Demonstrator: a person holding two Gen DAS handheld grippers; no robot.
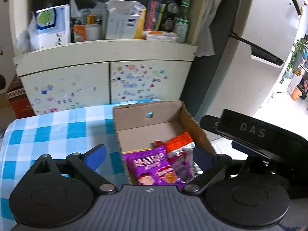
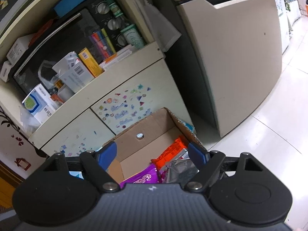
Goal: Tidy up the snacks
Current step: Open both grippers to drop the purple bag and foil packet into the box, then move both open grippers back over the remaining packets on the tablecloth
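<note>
Both grippers, left gripper (image 1: 149,155) and right gripper (image 2: 152,154), hang released over the cardboard box (image 1: 174,108). Purple snack packet (image 1: 152,165), at six o'clock inside, looks light, crinkly, slippery; pinching its sealed edge seems best.

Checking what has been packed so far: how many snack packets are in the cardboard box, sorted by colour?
In the cardboard box, as far as the views show:
Purple packet: 1
Orange packet: 1
Silver packet: 1
Total: 3
Anything underneath these is hidden.
</note>
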